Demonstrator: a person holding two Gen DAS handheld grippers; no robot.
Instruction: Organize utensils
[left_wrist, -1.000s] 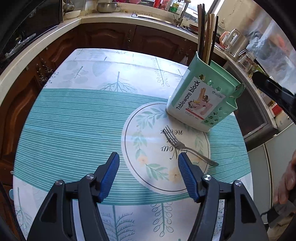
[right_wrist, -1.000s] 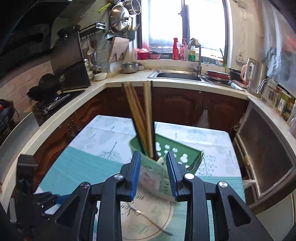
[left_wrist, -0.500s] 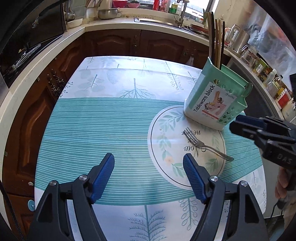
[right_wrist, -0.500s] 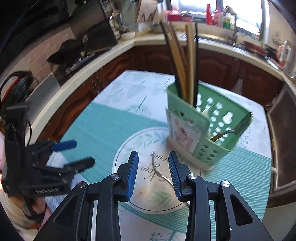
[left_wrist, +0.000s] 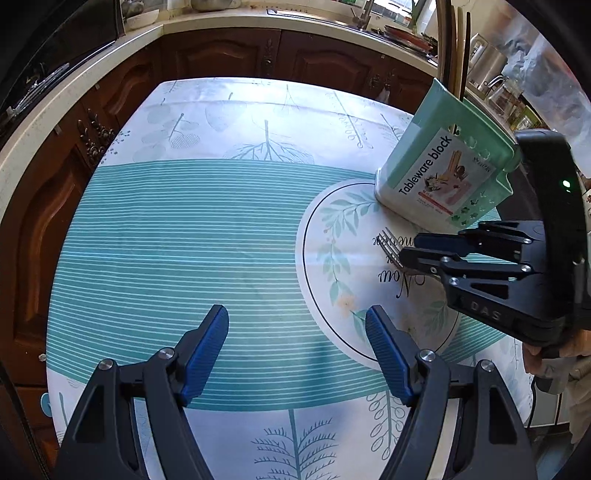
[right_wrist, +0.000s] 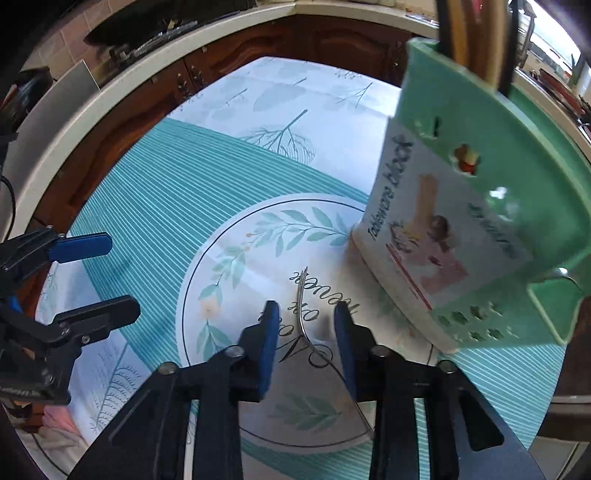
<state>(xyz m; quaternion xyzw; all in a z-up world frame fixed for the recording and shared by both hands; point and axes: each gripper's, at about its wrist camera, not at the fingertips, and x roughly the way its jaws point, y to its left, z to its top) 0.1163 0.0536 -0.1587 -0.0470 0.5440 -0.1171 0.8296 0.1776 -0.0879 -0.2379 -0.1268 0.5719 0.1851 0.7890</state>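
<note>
A metal fork (right_wrist: 303, 314) lies on the round leaf print of the tablecloth, tines pointing away from me; its tines also show in the left wrist view (left_wrist: 389, 245). My right gripper (right_wrist: 306, 332) is open and low over the table, one blue pad on each side of the fork's neck, not touching it. It enters the left wrist view from the right (left_wrist: 413, 249). A green utensil holder (left_wrist: 443, 166) labelled "Tableware block" stands just beyond the fork with chopsticks (left_wrist: 452, 48) in it. My left gripper (left_wrist: 297, 347) is open and empty above the striped cloth.
The table (left_wrist: 184, 229) has a teal striped and leaf-print cloth. Dark wood cabinets (left_wrist: 221, 51) and a pale countertop curve round its far and left sides. A sink with bottles and kettles sits at the back right.
My right gripper has come down and forward until it straddles the fork. My left gripper has drifted back and left, so the holder sits further right in its view.
</note>
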